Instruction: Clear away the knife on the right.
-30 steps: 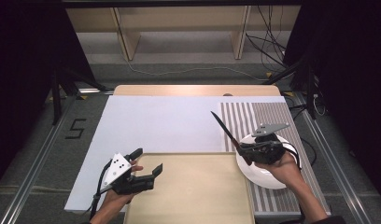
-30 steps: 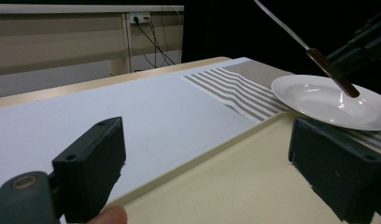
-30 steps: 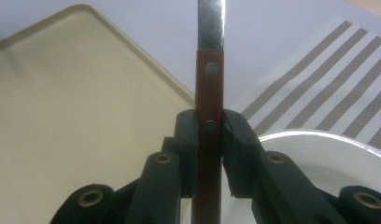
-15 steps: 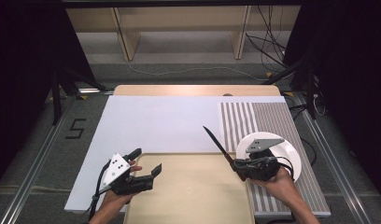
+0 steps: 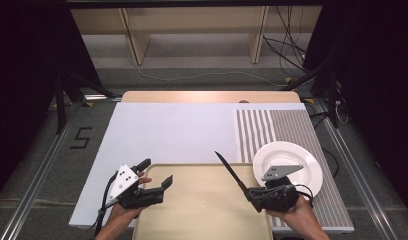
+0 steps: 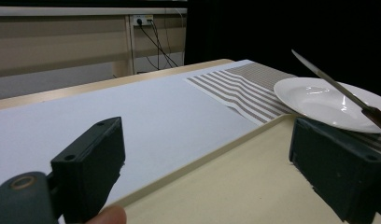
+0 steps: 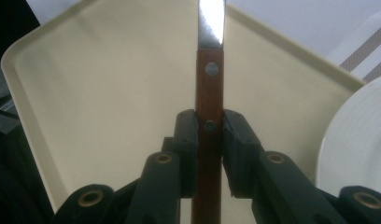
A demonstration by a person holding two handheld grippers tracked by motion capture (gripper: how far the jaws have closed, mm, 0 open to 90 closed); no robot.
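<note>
My right gripper (image 5: 253,194) (image 7: 209,135) is shut on the brown wooden handle of a knife (image 5: 231,172) (image 7: 209,79). Its steel blade points up and to the left over the right part of the beige tray (image 5: 202,210) (image 7: 109,79). A white plate (image 5: 292,162) (image 7: 361,154) lies just right of the tray on the striped mat (image 5: 272,127). My left gripper (image 5: 156,177) hovers at the tray's left edge, its jaws wide apart with nothing between them. In the left gripper view the knife blade (image 6: 326,79) crosses in front of the plate (image 6: 319,100).
A white sheet (image 5: 177,130) covers most of the table beyond the tray. The striped mat (image 6: 244,88) runs along the right side. Shelving legs and cables stand behind the table's far edge.
The right hand has carried the knife leftward and a little down, off the plate and over the tray's right edge. The left gripper has stayed where it was.
</note>
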